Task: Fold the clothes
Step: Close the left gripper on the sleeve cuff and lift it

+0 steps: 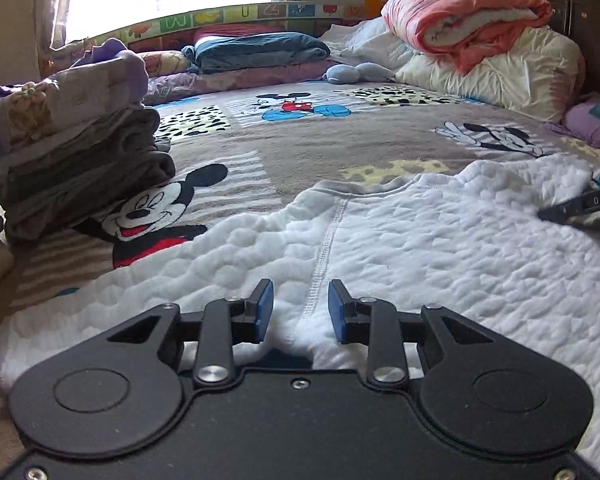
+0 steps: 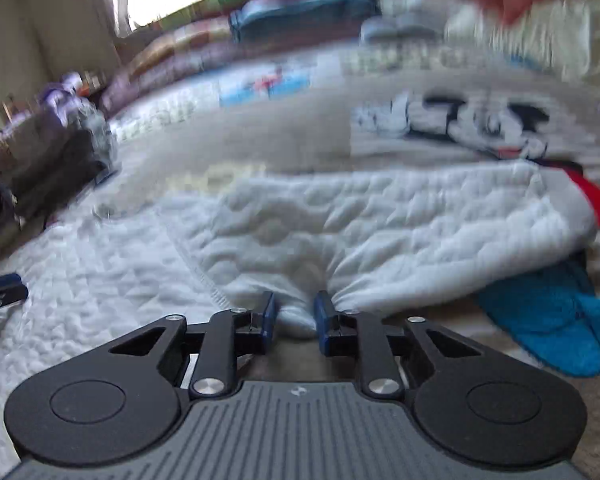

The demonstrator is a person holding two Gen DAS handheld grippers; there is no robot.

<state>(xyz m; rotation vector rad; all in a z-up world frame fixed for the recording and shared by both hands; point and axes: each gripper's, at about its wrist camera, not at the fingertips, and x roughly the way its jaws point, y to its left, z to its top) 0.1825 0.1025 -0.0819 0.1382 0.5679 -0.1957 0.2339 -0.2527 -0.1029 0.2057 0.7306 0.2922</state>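
Two tongs work one white quilted garment (image 1: 400,248), which lies spread across the cartoon-print blanket (image 1: 300,148) on the bed. We go from left to right.

At far left in the left wrist view we note a stack of folded clothes (image 1: 76,160) resting on the blanket, well apart from the garment. Behind it, near the window, sits a dark blue folded bundle (image 1: 256,50).

We find the left tongs (image 1: 300,312) low over the near edge of the garment, straddling a stitched seam. Their blue pads (image 1: 265,312) stand apart, and fabric bulges up between them. We cannot tell whether the pads touch the cloth.

Farther right, we record the right tongs (image 2: 296,320) pinching a gathered fold of the same garment, with the blue pads (image 2: 269,318) pressed against the cloth on both sides. Folds radiate from that pinch. The right wrist view is blurred, so finer detail is not readable. In the left wrist view one dark finger of these tongs (image 1: 580,204) lies at the garment's right edge.

At far right, a rolled pink and white quilt (image 1: 468,16) sits on a white comforter (image 1: 500,76) at the head of the bed.
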